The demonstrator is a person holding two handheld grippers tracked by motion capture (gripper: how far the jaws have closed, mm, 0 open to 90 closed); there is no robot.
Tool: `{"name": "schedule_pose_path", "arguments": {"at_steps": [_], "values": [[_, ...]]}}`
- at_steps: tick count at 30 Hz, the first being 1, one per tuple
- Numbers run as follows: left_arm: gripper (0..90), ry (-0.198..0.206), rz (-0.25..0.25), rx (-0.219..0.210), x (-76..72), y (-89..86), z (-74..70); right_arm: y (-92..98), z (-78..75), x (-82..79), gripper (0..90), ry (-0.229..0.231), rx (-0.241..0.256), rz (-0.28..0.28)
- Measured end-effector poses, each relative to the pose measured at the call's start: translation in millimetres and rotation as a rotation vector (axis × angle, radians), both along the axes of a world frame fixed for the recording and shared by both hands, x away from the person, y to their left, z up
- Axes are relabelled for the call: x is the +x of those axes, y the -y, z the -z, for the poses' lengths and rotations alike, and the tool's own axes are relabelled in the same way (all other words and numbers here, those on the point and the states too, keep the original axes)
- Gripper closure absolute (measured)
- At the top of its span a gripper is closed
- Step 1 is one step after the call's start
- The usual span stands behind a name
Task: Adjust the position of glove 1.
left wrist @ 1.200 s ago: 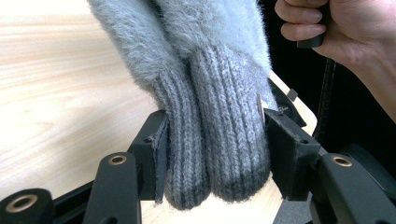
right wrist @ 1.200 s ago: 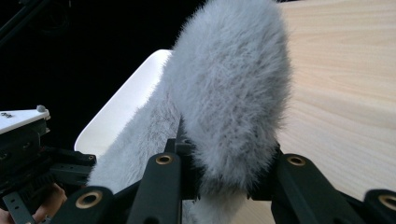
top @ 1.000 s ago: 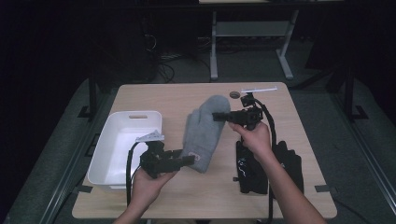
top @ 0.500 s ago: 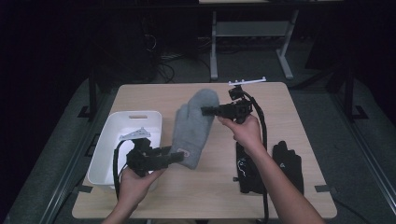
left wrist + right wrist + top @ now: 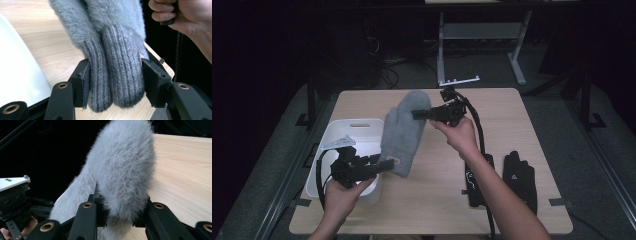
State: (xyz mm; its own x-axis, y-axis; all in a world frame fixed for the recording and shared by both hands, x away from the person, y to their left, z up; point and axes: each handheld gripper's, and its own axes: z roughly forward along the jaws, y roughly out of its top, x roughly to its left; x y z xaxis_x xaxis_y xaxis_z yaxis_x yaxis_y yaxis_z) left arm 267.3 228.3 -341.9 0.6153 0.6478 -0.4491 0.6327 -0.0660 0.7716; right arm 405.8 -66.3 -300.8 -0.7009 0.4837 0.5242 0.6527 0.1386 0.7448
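A pair of fluffy grey mittens (image 5: 404, 131) hangs in the air over the table, stretched between both grippers. My right gripper (image 5: 418, 114) is shut on the furry fingertip end (image 5: 122, 182). My left gripper (image 5: 388, 164) is shut on the ribbed knit cuffs (image 5: 115, 75), with both cuffs pressed between its pads. The cuff end hangs beside the right rim of a white bin (image 5: 332, 150) at the table's left. The left gripper (image 5: 15, 202) shows at the lower left of the right gripper view.
A pair of black gloves (image 5: 519, 177) and a black strap-like item (image 5: 474, 182) lie flat at the table's right front. A white bar (image 5: 458, 81) lies past the far table edge. The wooden table (image 5: 522, 125) is bare around them.
Both grippers have carried the grey mittens leftward, toward the white bin. The left gripper moved nearer the bin's rim; both stayed shut on the mittens.
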Motion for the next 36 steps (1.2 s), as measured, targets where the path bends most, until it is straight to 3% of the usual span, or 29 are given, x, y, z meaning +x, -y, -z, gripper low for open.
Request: {"name": "schedule_pose_path", "arguments": {"at_steps": [22, 36], "values": [[45.0, -0.01, -0.07, -0.004, -4.2, -34.8, 4.2, -45.7, 0.2, 13.4, 70.0, -0.006, -0.005, -0.048], [45.0, -0.015, -0.094, -0.006, -5.3, -47.0, 6.7, -61.2, 4.5, 18.1, 69.9, -0.025, -0.012, -0.065]]}}
